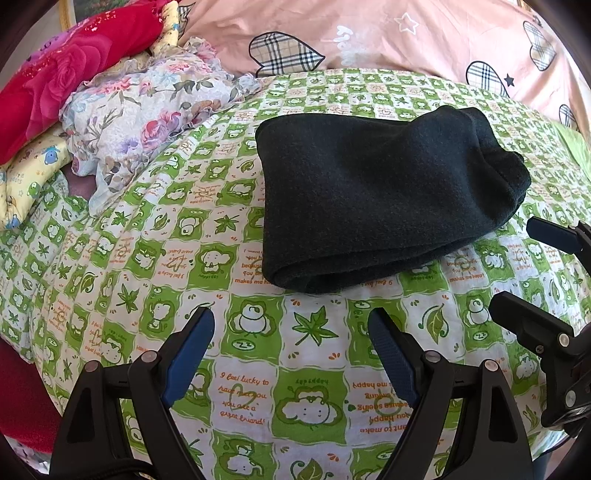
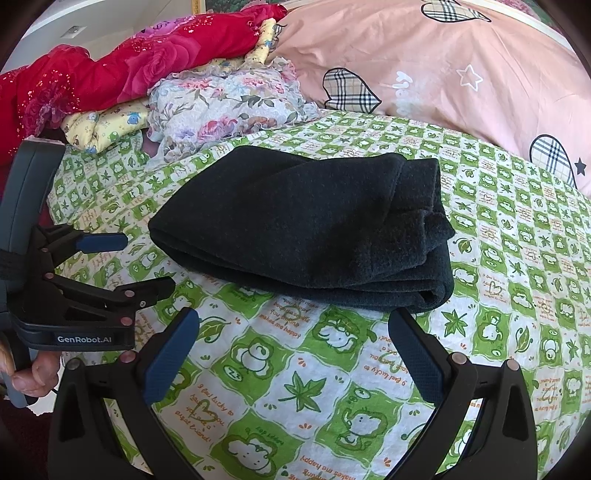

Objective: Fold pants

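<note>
Pants [image 1: 384, 195], dark and folded into a thick bundle, lie on the green checked bedsheet [image 1: 251, 332] mid-bed, near the pink duvet [image 1: 424, 33] along the far edge. Both grippers hover just short of the bundle, apart from it: the left gripper [image 1: 291, 325] and right gripper [image 2: 293, 325] have fingers spread wide, holding nothing. Floral, probably bunched, bedding [image 2: 221, 107] sits toward the far left corner.

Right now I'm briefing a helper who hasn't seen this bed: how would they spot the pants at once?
Find the green-and-white cartoon-print bedsheet covering the bed. In its middle, nearer than the pink quilt and the floral pillow, lie the pants, folded into a thick bundle. They are the only plain, very dark, unpatterned fabric there.
</note>
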### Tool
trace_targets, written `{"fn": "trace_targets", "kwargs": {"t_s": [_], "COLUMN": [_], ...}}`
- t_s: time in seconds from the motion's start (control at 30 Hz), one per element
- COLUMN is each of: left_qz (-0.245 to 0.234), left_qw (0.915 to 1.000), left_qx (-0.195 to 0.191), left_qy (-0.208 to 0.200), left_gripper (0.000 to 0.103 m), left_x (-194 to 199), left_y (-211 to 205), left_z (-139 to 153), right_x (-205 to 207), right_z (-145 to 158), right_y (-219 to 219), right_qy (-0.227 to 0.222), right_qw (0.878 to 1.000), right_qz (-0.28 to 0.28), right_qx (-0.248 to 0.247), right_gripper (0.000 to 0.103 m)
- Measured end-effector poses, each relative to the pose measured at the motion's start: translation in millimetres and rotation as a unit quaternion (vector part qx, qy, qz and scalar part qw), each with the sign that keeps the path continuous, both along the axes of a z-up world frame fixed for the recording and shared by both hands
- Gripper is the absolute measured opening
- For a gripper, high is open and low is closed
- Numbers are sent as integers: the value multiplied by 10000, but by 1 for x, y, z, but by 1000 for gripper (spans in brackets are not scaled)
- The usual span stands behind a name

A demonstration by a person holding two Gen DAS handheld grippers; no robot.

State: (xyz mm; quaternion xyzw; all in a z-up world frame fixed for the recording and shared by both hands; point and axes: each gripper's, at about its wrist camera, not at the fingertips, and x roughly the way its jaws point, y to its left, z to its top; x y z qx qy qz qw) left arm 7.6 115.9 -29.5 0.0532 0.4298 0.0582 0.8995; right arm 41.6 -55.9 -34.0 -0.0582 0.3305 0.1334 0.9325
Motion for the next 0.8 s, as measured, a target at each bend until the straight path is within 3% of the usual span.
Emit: {"fn": "trace_targets", "kwargs": {"t_s": [0.8], "left_qz": [-10], "left_qw": [10000], "left_qx": [31], "left_qy": [-19], "left_gripper": [86], "left_x": [0], "left_y": [0], "left_z": [1], "right_x": [2], "right_z": [7], "right_y": [1], "right_qy": [-59], "right_qw": [10000], "right_qz": [-7], "right_qx": [-4], "right_gripper": [102]}}
